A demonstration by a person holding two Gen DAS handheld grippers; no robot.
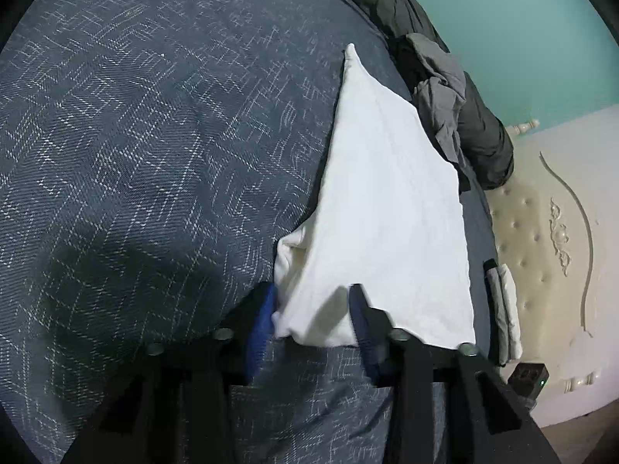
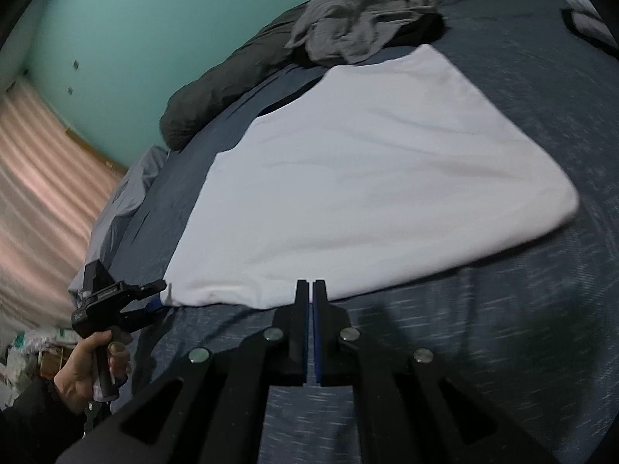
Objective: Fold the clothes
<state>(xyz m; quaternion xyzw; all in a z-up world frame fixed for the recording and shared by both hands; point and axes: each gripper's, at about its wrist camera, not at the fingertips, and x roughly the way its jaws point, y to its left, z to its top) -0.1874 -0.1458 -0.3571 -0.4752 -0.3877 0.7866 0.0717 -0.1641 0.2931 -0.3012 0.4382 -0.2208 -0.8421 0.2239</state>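
The white cloth (image 2: 367, 170) lies flat on the blue bedspread (image 1: 154, 154), spread ahead of both grippers, and looks partly folded — a plain panel with no sleeves showing.

The left gripper (image 1: 313, 309) has the near corner bunched between its part-open jaws; whether the pads truly pinch it I cannot tell. In the right wrist view the same tool (image 2: 154, 294) sits at that corner, held in a hand (image 2: 89, 367).

The right gripper (image 2: 311, 290) is fully closed with nothing in it, its tips at the cloth's near edge.

My reading: one fold is done and the next is being set up. That calls for the right jaws to open and take the edge, then both to lift together.

Beyond the cloth lie a grey garment (image 2: 348, 27) and a dark quilt (image 2: 232, 81). No containers show.
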